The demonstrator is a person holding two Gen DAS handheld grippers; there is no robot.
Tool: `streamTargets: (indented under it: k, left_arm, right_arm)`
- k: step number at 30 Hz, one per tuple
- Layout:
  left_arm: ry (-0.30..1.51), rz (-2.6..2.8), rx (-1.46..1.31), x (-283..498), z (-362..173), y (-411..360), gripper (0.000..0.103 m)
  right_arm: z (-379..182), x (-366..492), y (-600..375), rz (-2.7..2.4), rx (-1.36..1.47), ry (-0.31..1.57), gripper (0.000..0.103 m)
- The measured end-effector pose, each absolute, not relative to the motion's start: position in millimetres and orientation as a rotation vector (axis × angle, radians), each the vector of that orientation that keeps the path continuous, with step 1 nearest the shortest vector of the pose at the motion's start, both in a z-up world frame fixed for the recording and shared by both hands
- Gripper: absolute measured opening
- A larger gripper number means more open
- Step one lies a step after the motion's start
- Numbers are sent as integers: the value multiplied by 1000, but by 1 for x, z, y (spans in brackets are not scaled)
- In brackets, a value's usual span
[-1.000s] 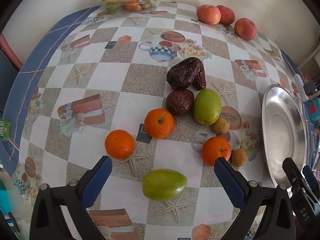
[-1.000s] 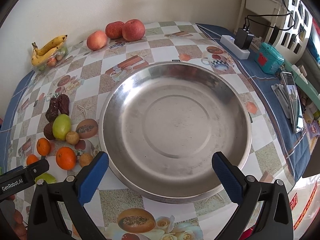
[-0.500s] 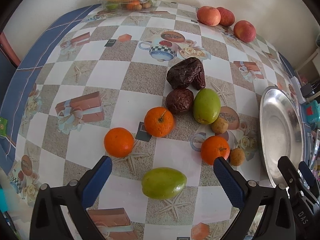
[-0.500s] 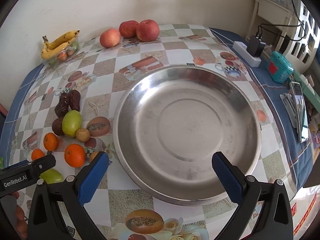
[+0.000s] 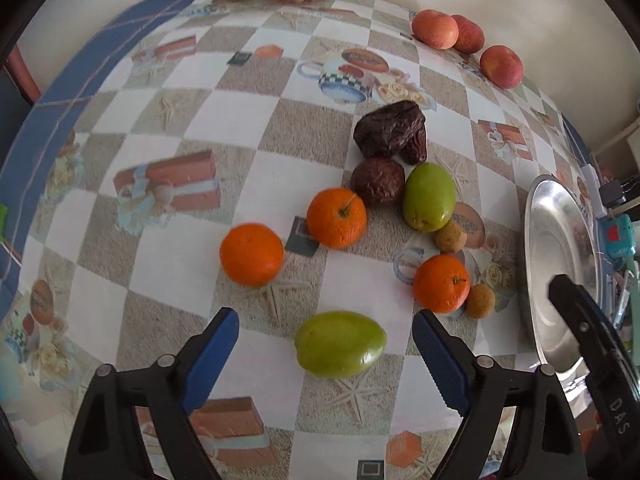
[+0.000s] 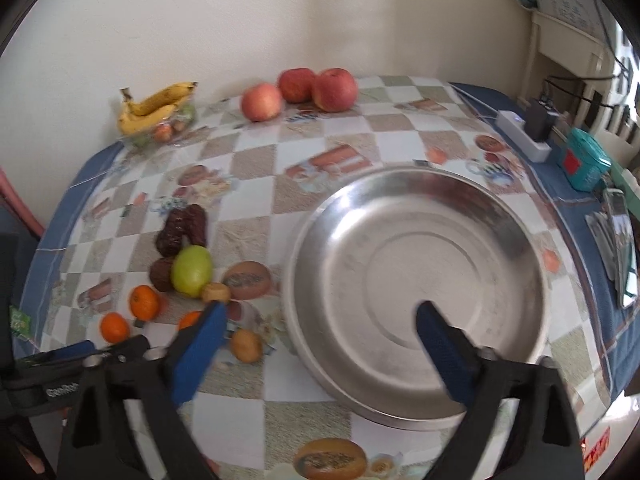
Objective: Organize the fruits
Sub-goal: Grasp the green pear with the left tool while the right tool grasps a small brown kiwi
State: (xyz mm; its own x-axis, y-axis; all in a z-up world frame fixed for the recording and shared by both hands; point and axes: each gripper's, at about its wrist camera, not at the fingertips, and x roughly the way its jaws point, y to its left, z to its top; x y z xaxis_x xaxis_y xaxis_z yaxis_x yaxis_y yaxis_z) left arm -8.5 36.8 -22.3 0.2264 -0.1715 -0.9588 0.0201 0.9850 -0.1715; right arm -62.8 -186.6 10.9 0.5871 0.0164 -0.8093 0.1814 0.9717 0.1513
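In the left wrist view my left gripper (image 5: 325, 334) is open, with a green fruit (image 5: 340, 344) on the table between its blue fingers. Beyond lie three oranges (image 5: 336, 218), a second green fruit (image 5: 429, 196), dark wrinkled fruits (image 5: 390, 132) and two small brown fruits (image 5: 451, 236). In the right wrist view my right gripper (image 6: 320, 326) is open and empty over the near left rim of an empty steel bowl (image 6: 472, 216). The fruit cluster (image 6: 191, 265) lies left of the bowl.
Three apples (image 6: 298, 90) and a clear tray with bananas (image 6: 154, 110) stand at the back by the wall. A power strip (image 6: 524, 136), a teal box (image 6: 586, 164) and a phone (image 6: 622, 248) lie to the right. The left gripper (image 6: 60, 364) shows at the lower left.
My left gripper has moved forward so the near green fruit now sits between its fingers. My right gripper has swung left and back; the bowl has shifted right in its view.
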Motion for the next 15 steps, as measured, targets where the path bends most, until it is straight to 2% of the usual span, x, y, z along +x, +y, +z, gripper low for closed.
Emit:
streamTargets:
  k: [1,3,8,10,11,13,15]
  left_arm:
    - [1339,-130,-130,-9,-23,37,87]
    - [1344,-127,-130,-11,-24,36,82]
    - [1397,-147,-158,-13,-35,35,79]
    - [1430,-156,-174,-13,-42,34,76]
    - [1442,-160,-183,-13,-44,34,70]
    - [1434,-151,-174,-13,-44,33,67]
    - [1433,-163,-191,-13,-43,32,58]
  right_arm:
    - [11,-61,-184,-73,232,946,78]
    - [7,-57,-177,-6,251,966,61]
    - [-2,-52,-160,64,245,1011,44]
    - [-7,-49,-156,110,270,1044,43]
    - [-10,-47,-154,118,271,1061,43]
    - [-16,-44,-149,125,268,1095,41]
    - [-21,-42,-147,131,273,1121,38]
